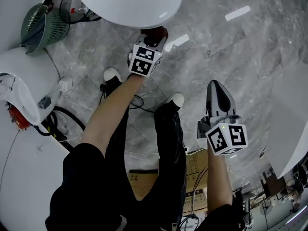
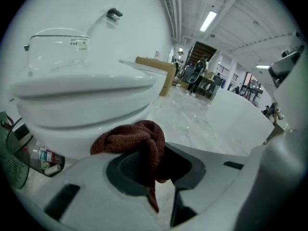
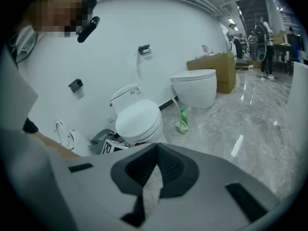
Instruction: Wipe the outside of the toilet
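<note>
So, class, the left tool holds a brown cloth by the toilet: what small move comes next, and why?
Probably push the cloth against the toilet bowl and sweep sideways. The left tool is shut on the cloth right below the bowl's rim; the right tool hangs back, shut and empty.

Toilet (image 1: 130, 4) mostly off-frame, top edge.

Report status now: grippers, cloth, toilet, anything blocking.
Left gripper shut on brown cloth; right gripper shut, empty, away from toilet. Cloth at bowl's front, contact unclear. Green basket beside toilet, not blocking.
</note>
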Available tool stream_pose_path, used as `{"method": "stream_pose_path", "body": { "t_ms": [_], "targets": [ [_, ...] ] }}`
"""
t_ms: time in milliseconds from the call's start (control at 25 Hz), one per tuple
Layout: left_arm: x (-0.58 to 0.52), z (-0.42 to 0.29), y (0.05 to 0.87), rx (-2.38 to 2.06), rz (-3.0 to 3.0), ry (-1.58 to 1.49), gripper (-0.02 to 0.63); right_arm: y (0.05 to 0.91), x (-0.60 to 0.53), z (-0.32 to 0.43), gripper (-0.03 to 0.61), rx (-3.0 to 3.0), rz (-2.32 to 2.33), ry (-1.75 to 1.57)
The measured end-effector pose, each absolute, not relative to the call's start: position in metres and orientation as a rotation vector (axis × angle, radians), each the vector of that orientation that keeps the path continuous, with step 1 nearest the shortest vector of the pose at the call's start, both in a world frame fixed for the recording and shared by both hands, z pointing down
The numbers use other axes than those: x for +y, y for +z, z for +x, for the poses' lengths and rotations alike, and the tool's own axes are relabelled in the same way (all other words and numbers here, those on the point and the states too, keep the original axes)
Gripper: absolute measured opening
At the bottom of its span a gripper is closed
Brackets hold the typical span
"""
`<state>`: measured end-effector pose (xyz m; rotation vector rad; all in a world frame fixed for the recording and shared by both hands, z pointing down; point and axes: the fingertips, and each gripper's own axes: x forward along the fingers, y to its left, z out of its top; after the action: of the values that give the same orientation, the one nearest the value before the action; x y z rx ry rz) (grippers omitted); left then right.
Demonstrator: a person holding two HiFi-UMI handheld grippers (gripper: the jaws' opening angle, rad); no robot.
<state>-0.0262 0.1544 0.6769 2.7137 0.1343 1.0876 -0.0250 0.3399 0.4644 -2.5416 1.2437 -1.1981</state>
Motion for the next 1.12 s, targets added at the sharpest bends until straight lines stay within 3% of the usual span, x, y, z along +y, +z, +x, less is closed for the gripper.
{"method": "stream_pose_path", "body": {
  "t_ms": [240,520,1120],
  "targets": [
    [0.178,0.01,0.648,0.099,2.705,0.976,0.091,0.442,0.357,-0.005,0.003,1.266,-2.549,-1.15],
    [0.196,-0.029,0.598,0.072,2.743,1.006,0.092,0.414,0.37,-0.008,0.003,1.37,-2.503,-1.134],
    [0.216,-0.123,0.254,0.044,2.926,0.929,0.095,0.204,0.352,-0.043,0.003,1.658,-2.432,-1.063]
  ]
}}
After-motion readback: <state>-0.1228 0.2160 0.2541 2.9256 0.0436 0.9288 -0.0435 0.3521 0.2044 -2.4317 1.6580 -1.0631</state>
